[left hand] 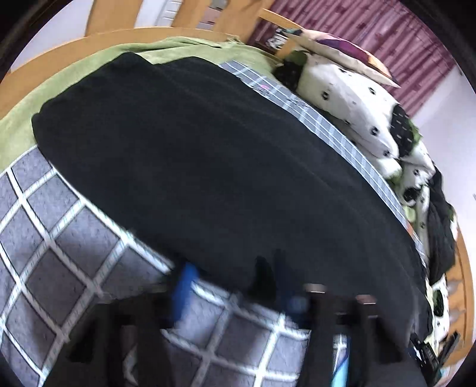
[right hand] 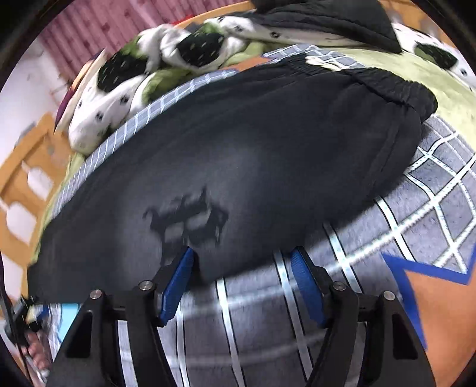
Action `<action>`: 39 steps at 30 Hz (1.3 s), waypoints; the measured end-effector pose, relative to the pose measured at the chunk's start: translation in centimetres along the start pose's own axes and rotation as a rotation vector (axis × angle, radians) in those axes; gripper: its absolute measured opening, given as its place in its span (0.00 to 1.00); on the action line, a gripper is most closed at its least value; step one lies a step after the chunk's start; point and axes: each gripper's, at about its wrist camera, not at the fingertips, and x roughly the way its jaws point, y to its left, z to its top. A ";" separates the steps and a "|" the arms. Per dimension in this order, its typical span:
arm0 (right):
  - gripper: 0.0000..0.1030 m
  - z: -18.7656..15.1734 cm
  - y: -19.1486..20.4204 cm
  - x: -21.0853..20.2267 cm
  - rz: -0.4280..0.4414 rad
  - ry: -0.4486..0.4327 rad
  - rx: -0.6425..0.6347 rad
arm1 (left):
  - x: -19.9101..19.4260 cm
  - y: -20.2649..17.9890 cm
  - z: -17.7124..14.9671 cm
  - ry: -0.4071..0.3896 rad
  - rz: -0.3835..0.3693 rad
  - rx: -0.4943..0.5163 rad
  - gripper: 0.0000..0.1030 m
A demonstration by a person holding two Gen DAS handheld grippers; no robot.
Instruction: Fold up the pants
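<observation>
Black pants (left hand: 208, 163) lie spread flat across the bed, their elastic waistband (right hand: 386, 80) and white drawstring at the upper right of the right wrist view. My left gripper (left hand: 238, 291) is badly blurred at the pants' near edge. Its blue pads (left hand: 184, 282) show apart, and a small peak of black cloth rises between them. My right gripper (right hand: 242, 262) is open over the near edge of the pants (right hand: 238, 148). Its left pad (right hand: 178, 277) lies over the black cloth, and its right pad is over the blanket.
A grey blanket with a white grid (left hand: 59, 238) (right hand: 431, 193) covers the bed on a green sheet (left hand: 29, 104). White spotted bedding (left hand: 342, 98) (right hand: 119, 98) and a dark garment (right hand: 327, 20) are piled along the far side. A wooden bed frame (left hand: 89, 38) curves behind.
</observation>
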 end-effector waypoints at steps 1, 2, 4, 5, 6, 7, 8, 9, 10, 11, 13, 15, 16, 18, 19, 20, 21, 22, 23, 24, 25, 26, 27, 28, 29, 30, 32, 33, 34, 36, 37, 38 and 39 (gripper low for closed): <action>0.39 0.4 0.3 0.3 -0.002 -0.018 0.011 | 0.1 0.0 0.3 0.004 0.024 -0.004 0.10; 0.22 0.7 0.6 0.5 -0.008 -0.030 0.011 | -0.1 0.0 0.8 0.004 0.011 -0.005 0.10; 0.13 1.3 1.8 -0.2 -0.015 -0.075 -0.006 | -1.6 -1.1 1.5 -0.044 0.007 0.051 0.09; 0.13 1.5 2.4 -0.7 -0.022 -0.096 -0.022 | -2.6 -1.9 2.0 -0.071 0.016 0.094 0.09; 0.12 1.8 3.1 -1.6 -0.024 -0.125 -0.053 | -3.3 -2.7 2.6 -0.085 0.025 0.121 0.09; 0.12 2.5 4.1 -2.7 -0.010 -0.157 -0.088 | -3.8 -3.4 3.3 -0.094 0.026 0.136 0.09; 0.12 3.3 4.7 -3.1 0.003 -0.169 -0.103 | -4.4 -4.5 4.6 -0.107 0.016 0.152 0.09; 0.12 4.2 5.2 -3.5 0.021 -0.176 -0.120 | -4.7 -5.2 5.6 -0.117 0.009 0.159 0.10; 0.12 5.7 5.8 -3.7 0.048 -0.182 -0.139 | -4.9 -6.0 6.8 -0.130 0.011 0.166 0.10; 0.12 6.9 6.3 -3.7 0.063 -0.188 -0.149 | -4.9 -6.6 7.6 -0.139 0.021 0.175 0.10; 0.12 9.2 7.0 -3.4 0.080 -0.200 -0.169 | -4.5 -8.3 9.6 -0.175 0.030 0.213 0.10; 0.12 11.2 7.5 -2.8 0.091 -0.211 -0.195 | -3.4 -9.7 11.1 -0.206 0.058 0.268 0.10; 0.12 12.4 8.1 -2.2 0.096 -0.211 -0.214 | -2.8 -10.2 11.3 -0.212 0.072 0.287 0.10; 0.12 13.8 8.7 -1.3 0.097 -0.211 -0.234 | -0.9 -11.3 12.5 -0.228 0.095 0.313 0.10; 0.12 14.7 9.2 -0.5 0.090 -0.211 -0.245 | 0.1 -11.8 13.1 -0.237 0.107 0.325 0.10; 0.12 15.5 9.7 0.5 0.083 -0.207 -0.252 | 1.2 -12.4 13.6 -0.242 0.118 0.339 0.10; 0.12 15.9 9.9 1.3 0.078 -0.203 -0.256 | 2.2 -12.8 13.9 -0.243 0.129 0.348 0.10; 0.12 16.8 10.3 2.6 0.068 -0.197 -0.264 | 3.2 -13.2 14.1 -0.243 0.138 0.352 0.10; 0.12 17.1 10.5 3.6 0.056 -0.193 -0.273 | 4.6 -13.6 14.7 -0.236 0.152 0.353 0.10; 0.12 17.2 10.6 4.5 0.044 -0.189 -0.280 | 5.6 -13.8 14.8 -0.229 0.163 0.353 0.10; 0.13 17.9 10.9 6.0 0.025 -0.183 -0.286 | 6.7 -14.0 15.1 -0.224 0.174 0.349 0.10; 0.13 18.1 11.1 7.0 0.015 -0.176 -0.285 | 7.7 -14.2 15.2 -0.220 0.185 0.347 0.10; 0.13 18.5 11.3 8.3 0.003 -0.165 -0.275 | 8.8 -14.4 15.2 -0.216 0.203 0.348 0.10; 0.13 18.8 11.3 9.3 -0.008 -0.155 -0.263 | 9.7 -14.6 15.3 -0.210 0.224 0.351 0.10; 0.13 18.8 11.3 10.0 -0.021 -0.151 -0.260 | 10.5 -14.7 15.3 -0.202 0.245 0.353 0.10; 0.14 18.7 11.4 10.9 -0.047 -0.154 -0.266 | 11.0 -14.7 15.3 -0.191 0.262 0.353 0.12; 0.23 18.6 11.7 11.8 -0.085 -0.147 -0.291 | 11.3 -15.0 15.3 -0.156 0.292 0.354 0.16; 0.29 18.6 11.7 11.9 -0.101 -0.140 -0.298 | 11.0 -15.1 15.1 -0.147 0.298 0.357 0.23; 0.33 18.5 11.9 11.5 -0.119 -0.130 -0.309 | 10.2 -15.4 14.7 -0.148 0.294 0.363 0.27; 0.35 18.1 11.9 10.2 -0.114 -0.128 -0.320 | 7.9 -15.6 13.6 -0.159 0.258 0.377 0.52; 0.41 17.6 11.8 8.7 -0.102 -0.126 -0.330 | 6.8 -15.5 12.9 -0.158 0.232 0.381 0.60; 0.46 17.0 11.7 7.4 -0.092 -0.123 -0.337 | 5.4 -15.4 12.0 -0.157 0.201 0.384 0.69; 0.54 16.2 11.4 5.9 -0.077 -0.122 -0.340 | 3.9 -15.1 10.7 -0.156 0.164 0.384 0.69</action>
